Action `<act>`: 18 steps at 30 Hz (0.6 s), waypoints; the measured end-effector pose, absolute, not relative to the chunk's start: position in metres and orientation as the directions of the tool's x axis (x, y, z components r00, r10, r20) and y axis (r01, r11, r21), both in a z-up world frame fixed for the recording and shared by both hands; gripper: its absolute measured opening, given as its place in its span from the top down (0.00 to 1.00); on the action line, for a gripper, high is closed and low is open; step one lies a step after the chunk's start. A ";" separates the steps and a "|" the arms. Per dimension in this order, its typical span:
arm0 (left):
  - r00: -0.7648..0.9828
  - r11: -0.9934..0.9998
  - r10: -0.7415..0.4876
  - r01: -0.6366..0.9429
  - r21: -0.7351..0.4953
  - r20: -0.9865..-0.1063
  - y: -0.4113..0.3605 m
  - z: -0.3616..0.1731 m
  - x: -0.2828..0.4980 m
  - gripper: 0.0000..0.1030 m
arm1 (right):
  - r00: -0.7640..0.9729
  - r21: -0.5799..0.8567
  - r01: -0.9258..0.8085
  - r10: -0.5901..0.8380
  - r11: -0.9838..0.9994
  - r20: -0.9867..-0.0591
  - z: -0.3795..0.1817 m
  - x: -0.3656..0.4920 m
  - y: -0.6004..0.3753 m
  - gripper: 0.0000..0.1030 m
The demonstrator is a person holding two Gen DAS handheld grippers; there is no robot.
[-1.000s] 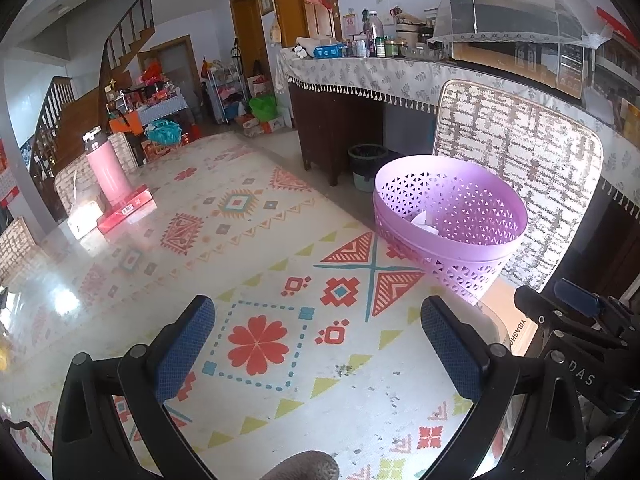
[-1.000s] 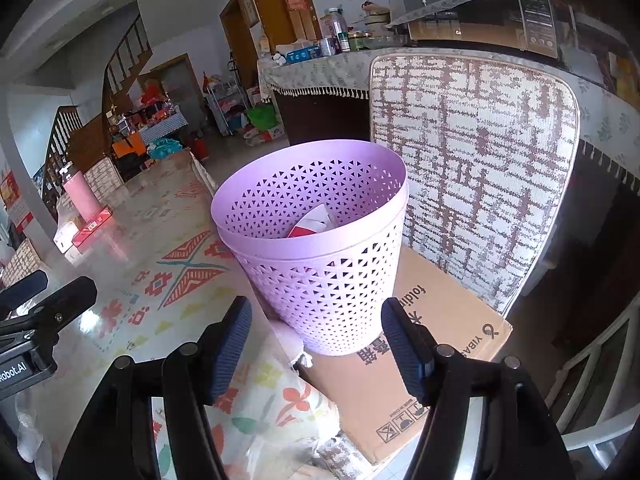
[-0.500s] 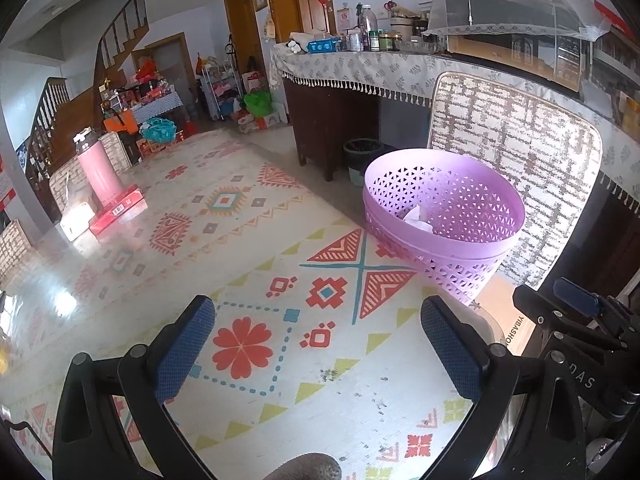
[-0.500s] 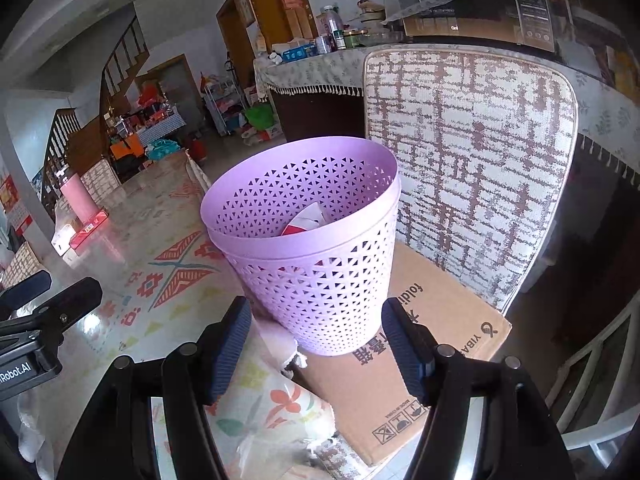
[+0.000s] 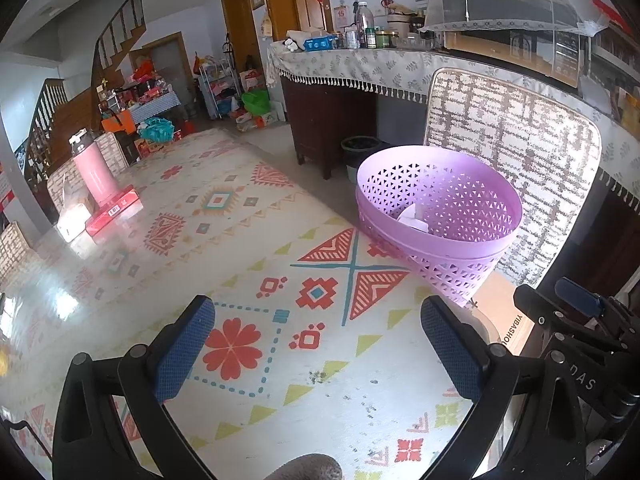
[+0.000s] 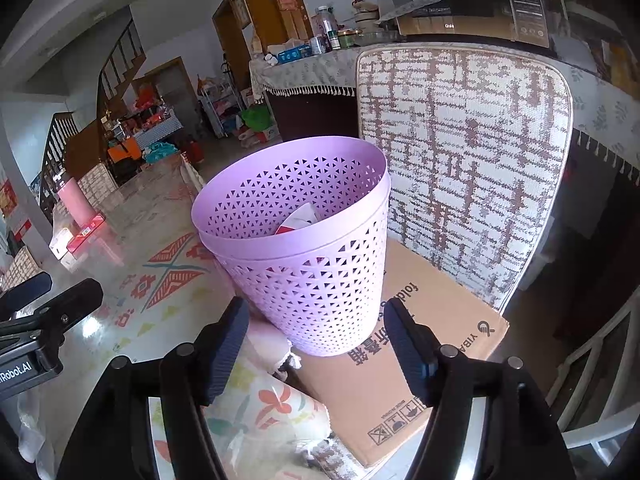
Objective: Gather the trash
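Note:
A purple perforated waste basket (image 6: 304, 256) stands on a cardboard box (image 6: 436, 344) on a chair, beside the table's right edge; it also shows in the left wrist view (image 5: 440, 220). White and red trash (image 6: 300, 220) lies inside it, and shows as white paper in the left wrist view (image 5: 412, 216). My right gripper (image 6: 316, 344) is open and empty, just in front of the basket's base. My left gripper (image 5: 320, 352) is open and empty above the patterned tablecloth (image 5: 248, 264), left of the basket.
A chair back with a woven cover (image 6: 464, 152) rises behind the basket. A pink bottle (image 5: 94, 172) and a red box (image 5: 114, 210) stand at the table's far left. A cluttered sideboard (image 5: 360, 64) lies beyond.
Both grippers have drawn back a little from the basket, which sits lower and farther in both views. Both stay open and empty.

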State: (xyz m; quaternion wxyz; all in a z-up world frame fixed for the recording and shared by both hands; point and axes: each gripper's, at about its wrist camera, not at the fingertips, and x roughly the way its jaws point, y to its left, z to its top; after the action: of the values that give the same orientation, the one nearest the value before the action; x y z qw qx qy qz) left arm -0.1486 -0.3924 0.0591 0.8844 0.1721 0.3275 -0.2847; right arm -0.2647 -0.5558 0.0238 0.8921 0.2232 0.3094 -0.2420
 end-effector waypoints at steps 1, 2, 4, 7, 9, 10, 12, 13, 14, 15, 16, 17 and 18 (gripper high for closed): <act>0.624 0.779 -0.391 0.616 0.117 -0.677 -0.392 0.059 -0.149 0.01 | 0.691 0.247 0.571 -0.296 0.783 -0.659 0.024 -0.266 -0.557 0.28; 0.623 0.779 -0.392 0.616 0.116 -0.677 -0.392 0.059 -0.149 0.01 | 0.691 0.246 0.571 -0.297 0.783 -0.659 0.023 -0.266 -0.557 0.28; 0.619 0.776 -0.393 0.620 0.115 -0.680 -0.393 0.058 -0.149 0.01 | 0.690 0.242 0.573 -0.301 0.783 -0.659 0.024 -0.267 -0.557 0.28; 0.613 0.771 -0.396 0.626 0.115 -0.683 -0.396 0.056 -0.151 0.01 | 0.685 0.226 0.577 -0.314 0.785 -0.657 0.025 -0.268 -0.556 0.27; 0.608 0.767 -0.400 0.632 0.112 -0.686 -0.398 0.055 -0.152 0.01 | 0.683 0.220 0.579 -0.320 0.785 -0.656 0.026 -0.269 -0.557 0.27; 0.604 0.764 -0.404 0.636 0.109 -0.687 -0.400 0.055 -0.152 0.01 | 0.683 0.221 0.580 -0.320 0.784 -0.656 0.027 -0.269 -0.557 0.27; 0.598 0.760 -0.410 0.642 0.105 -0.689 -0.402 0.055 -0.153 0.01 | 0.681 0.223 0.585 -0.323 0.780 -0.657 0.027 -0.270 -0.559 0.27; 0.596 0.758 -0.412 0.644 0.104 -0.689 -0.402 0.055 -0.154 0.01 | 0.680 0.223 0.587 -0.324 0.778 -0.657 0.027 -0.271 -0.560 0.27; 0.594 0.756 -0.414 0.646 0.102 -0.690 -0.403 0.056 -0.154 0.01 | 0.679 0.223 0.590 -0.327 0.776 -0.657 0.027 -0.272 -0.561 0.27; 0.590 0.755 -0.418 0.649 0.096 -0.691 -0.404 0.056 -0.154 0.01 | 0.677 0.222 0.594 -0.331 0.773 -0.657 0.028 -0.273 -0.562 0.27; 0.586 0.753 -0.422 0.652 0.092 -0.692 -0.405 0.057 -0.155 0.01 | 0.676 0.222 0.596 -0.334 0.772 -0.657 0.028 -0.274 -0.562 0.27; 0.581 0.750 -0.429 0.656 0.087 -0.692 -0.405 0.058 -0.155 0.01 | 0.674 0.221 0.600 -0.336 0.769 -0.658 0.029 -0.275 -0.563 0.27; 0.578 0.747 -0.434 0.660 0.083 -0.691 -0.405 0.059 -0.156 0.01 | 0.671 0.220 0.604 -0.339 0.766 -0.660 0.029 -0.276 -0.563 0.27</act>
State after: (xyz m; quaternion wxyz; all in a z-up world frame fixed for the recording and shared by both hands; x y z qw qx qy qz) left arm -0.1563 -0.4047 0.0587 0.8722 0.1682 0.3354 -0.3137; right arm -0.2761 -0.5630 0.0293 0.8882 0.2155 0.3070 -0.2653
